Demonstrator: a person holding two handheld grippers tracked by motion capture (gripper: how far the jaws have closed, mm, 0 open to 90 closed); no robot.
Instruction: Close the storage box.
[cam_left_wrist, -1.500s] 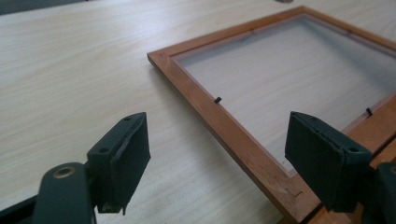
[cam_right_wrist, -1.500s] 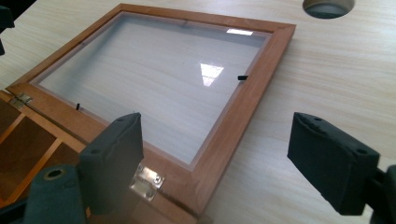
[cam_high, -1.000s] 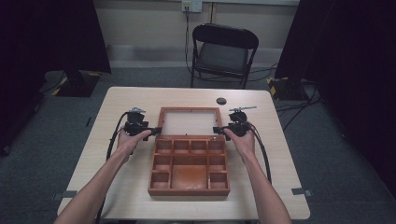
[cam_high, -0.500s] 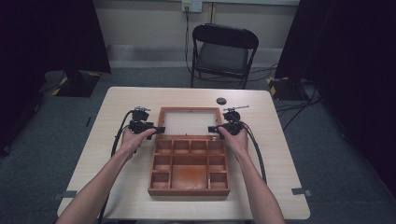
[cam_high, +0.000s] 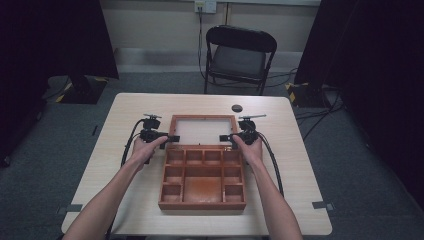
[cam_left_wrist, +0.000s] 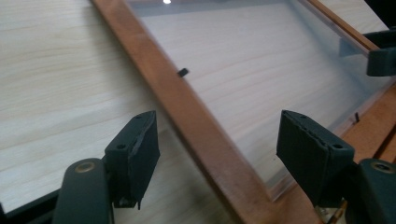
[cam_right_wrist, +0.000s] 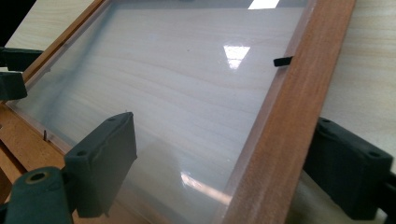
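Since a second ago both my grippers have closed in toward the lid's side rails; the box has kept its place.

Item: wooden box, compartmented tray, at table centre toward 6 o'clock. Its hinged lid, a wood frame with a clear pane, lies opened flat at the tray's 12 o'clock edge; the pale table shows through the pane.

Left gripper: at the lid's 9 o'clock rail, jaws spread wide. In the left gripper view the rail runs between the two pads, touching neither.

Right gripper: at the lid's 3 o'clock rail, jaws wide. In the right gripper view one pad sits over the pane and the other outside the frame; I cannot tell whether that outer pad touches the wood.

Small dark round object: on the table at 12 o'clock beyond the lid, apart from it.

Folding chair: beyond the table's far edge, 12 o'clock.
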